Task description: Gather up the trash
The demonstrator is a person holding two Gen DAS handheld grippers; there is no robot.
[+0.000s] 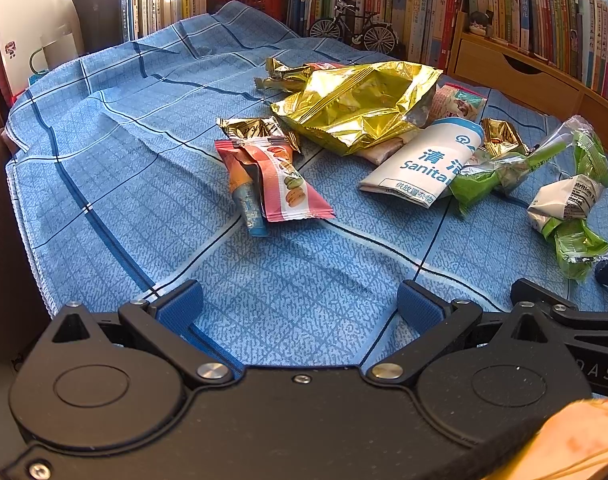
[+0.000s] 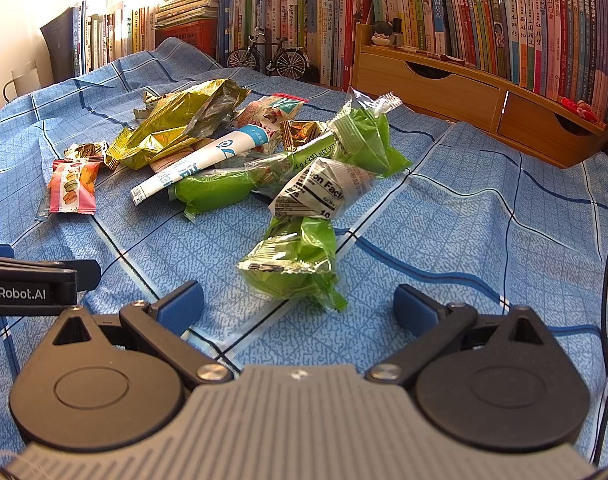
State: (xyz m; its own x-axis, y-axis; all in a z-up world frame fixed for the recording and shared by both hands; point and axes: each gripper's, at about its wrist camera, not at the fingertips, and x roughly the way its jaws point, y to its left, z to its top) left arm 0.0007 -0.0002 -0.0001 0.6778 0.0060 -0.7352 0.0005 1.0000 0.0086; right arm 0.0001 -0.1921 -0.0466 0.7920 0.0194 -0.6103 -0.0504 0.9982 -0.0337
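A blue checked cloth (image 2: 443, 216) covers the work surface; behind it stand rows of upright books (image 2: 463, 12), a wooden drawer unit (image 2: 431, 80) with two drawers, one red plastic crate (image 2: 192, 36) and one black model bicycle (image 2: 270, 56).

The trash lies in a loose cluster at mid-cloth. Counted: one large crumpled gold foil bag (image 1: 355, 104); one white and blue paper sanitary bag (image 1: 423, 160) touching its near edge; one pink macaron-printed wrapper (image 1: 284, 180) lying over one orange and blue wrapper (image 1: 244, 192); several small gold foil wrappers, exact number not determinable; crumpled green plastic wrappers, at least three, overlapping. The nearest green wrapper (image 2: 296, 260) lies just ahead of the right gripper (image 2: 298, 304).

The left gripper (image 1: 300, 304) is held low over bare cloth, jaws spread wide, nothing between them, the pink wrapper ahead and apart. The right gripper likewise has its jaws spread and empty, not touching the green wrapper. In the right wrist view the left gripper's body shows at the left edge.

Legible writing: "Sanita" and "清" on the paper bag; "Nutrition Fac" on a white wrapper panel (image 2: 319, 192); "enRobot.AI" on the left gripper's body.
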